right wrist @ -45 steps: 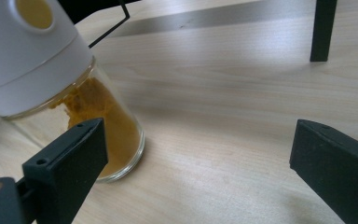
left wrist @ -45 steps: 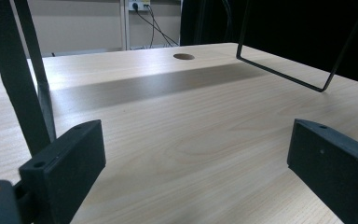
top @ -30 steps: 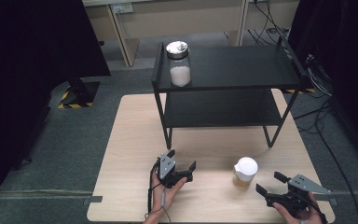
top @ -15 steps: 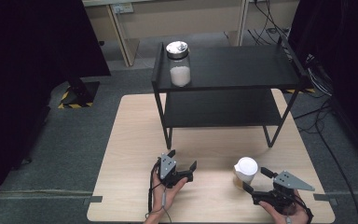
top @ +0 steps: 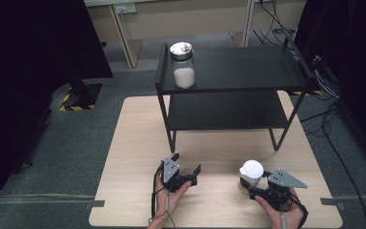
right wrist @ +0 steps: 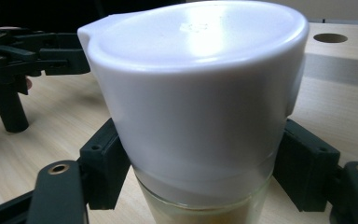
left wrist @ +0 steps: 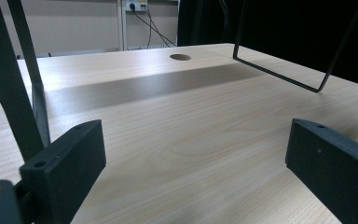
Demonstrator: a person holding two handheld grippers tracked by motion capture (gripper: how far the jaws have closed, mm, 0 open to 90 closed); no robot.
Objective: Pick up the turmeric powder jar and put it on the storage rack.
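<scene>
Pale wood table (top: 138,143), seen from the high view: carries a black two-tier shelf (top: 248,67) at its far half. On the shelf's top tier, left end, stands a glass jar (top: 183,64) with a metal lid, part filled with white powder. At the near edge, right of centre, stands a jar with a white cap (top: 251,172), upright on the table. Right gripper (top: 258,187) sits just behind and against it, held in a hand at the bottom edge; its jaws have just been closing, with the white-capped jar between them. Left gripper (top: 187,164) rests well apart to the left, held in a hand, jaws spread with nothing between.

Left gripper view: both black jaws stand wide over bare table (left wrist: 182,140); a shelf leg (left wrist: 14,79) rises at left, and the shelf's wire foot (left wrist: 279,74) crosses at right.

Right gripper view: the white cap (right wrist: 200,93) fills the middle, clear glass with a yellowish content below it. Both pads (right wrist: 105,163) press on the jar's sides at the cap's lower edge, clenched on it. The left gripper (right wrist: 23,46) shows farther off at upper left.
</scene>
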